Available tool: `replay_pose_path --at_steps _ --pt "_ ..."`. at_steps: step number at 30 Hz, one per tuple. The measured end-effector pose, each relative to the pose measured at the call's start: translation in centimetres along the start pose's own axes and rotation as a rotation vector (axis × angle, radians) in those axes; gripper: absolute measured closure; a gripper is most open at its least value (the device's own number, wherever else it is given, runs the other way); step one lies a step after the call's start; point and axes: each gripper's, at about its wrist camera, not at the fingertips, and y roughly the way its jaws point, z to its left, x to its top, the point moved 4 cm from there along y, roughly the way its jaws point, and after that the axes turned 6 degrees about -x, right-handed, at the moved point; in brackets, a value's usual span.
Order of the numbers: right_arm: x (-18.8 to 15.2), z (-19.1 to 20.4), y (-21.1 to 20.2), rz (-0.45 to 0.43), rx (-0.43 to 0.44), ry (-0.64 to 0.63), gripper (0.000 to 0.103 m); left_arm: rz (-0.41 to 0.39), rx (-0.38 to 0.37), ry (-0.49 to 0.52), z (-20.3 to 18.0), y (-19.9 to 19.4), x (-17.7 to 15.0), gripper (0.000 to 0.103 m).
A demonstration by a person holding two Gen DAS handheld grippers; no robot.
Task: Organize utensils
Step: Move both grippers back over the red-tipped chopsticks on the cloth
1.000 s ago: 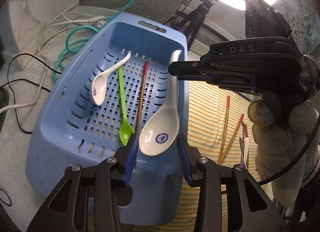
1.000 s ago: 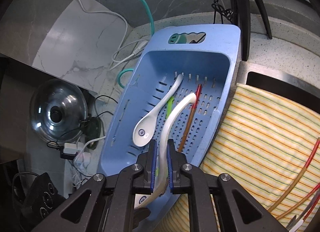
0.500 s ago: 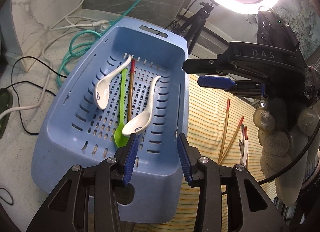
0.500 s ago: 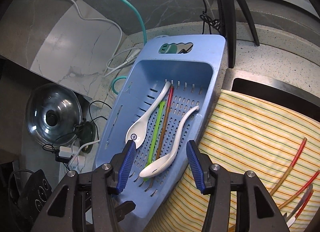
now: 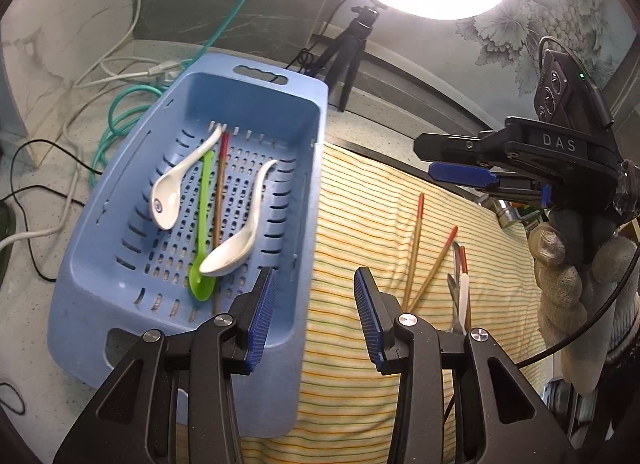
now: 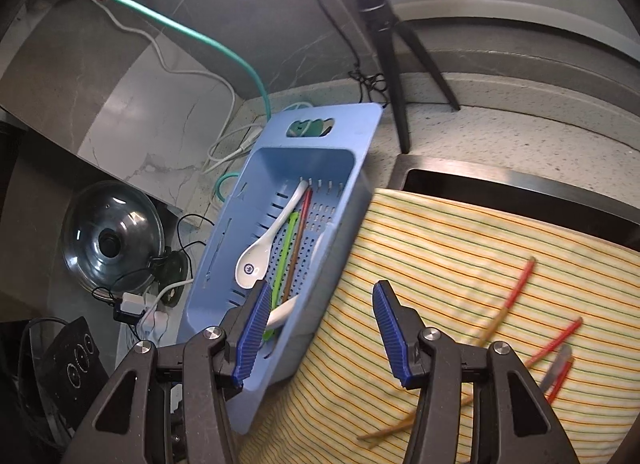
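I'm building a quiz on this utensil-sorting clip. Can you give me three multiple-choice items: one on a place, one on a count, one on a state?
1. Where does the green spoon lie?
A. on the striped cloth
B. in the blue basket
C. on the counter

2. How many white spoons are in the basket?
A. two
B. one
C. four

3. How is the right gripper?
A. shut on a spoon
B. shut on a chopstick
C. open, holding nothing

Answers:
1 B, it rests between a white spoon and a chopstick on the basket floor.
2 A, the second lies by the right wall.
3 C, only the cloth shows between its pads.

Three spoons, one basket, four chopsticks.
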Motion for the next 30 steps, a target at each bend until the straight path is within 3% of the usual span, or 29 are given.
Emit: replay_pose_path --at_steps 11,25,28,30 --pt "-2.5 -6.1 -5.2 -0.105 -0.026 0.079 0.054 0.050 -0.037 0.087 -3.9 1.8 -0.9 0.064" --pt "-5.9 -11.6 -3.8 0.004 -0.062 0.268 0.055 0.197 -0.091 0.285 -9.5 7.5 -0.3 0.065" --pt "-6.1 -12.2 -2.6 0.024 -0.073 0.297 0.065 0.238 -0.099 0.303 -10.3 9.4 -0.2 0.081" --pt "-6.1 -12.5 -1.5 0.042 -0.086 0.313 0.067 0.264 -0.100 0.313 -10.6 10.7 -0.1 0.082"
